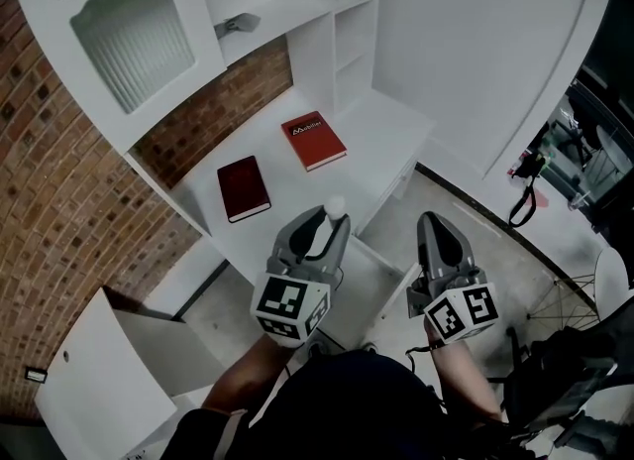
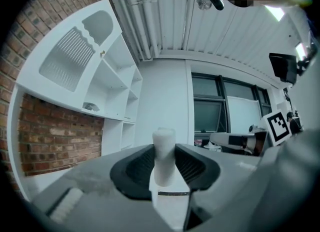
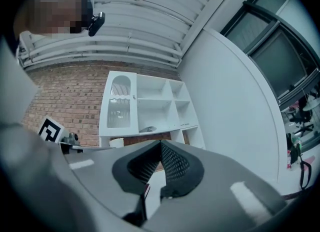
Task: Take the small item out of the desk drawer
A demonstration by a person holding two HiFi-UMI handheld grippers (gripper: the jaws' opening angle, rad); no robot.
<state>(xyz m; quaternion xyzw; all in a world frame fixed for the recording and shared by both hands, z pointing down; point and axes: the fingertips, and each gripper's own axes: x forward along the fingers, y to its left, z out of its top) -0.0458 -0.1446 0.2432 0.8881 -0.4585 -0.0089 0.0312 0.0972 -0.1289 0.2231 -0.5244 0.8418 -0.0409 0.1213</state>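
Left tool [image 1: 332,212] squeezes a small white item [image 2: 164,156], and the right tool [image 1: 434,220] is shut tight with nothing in it. Both hang by the front of the white table [image 1: 297,190]. Below them the drawer [image 1: 374,268] is open. Two red books [image 1: 314,140] lie on the table. The item sticks up out of the left tool, above the drawer.

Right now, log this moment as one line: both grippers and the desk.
left gripper: jaws shut on small white cylinder | right gripper: jaws together, empty | desk: dark red book, red book, lying apart
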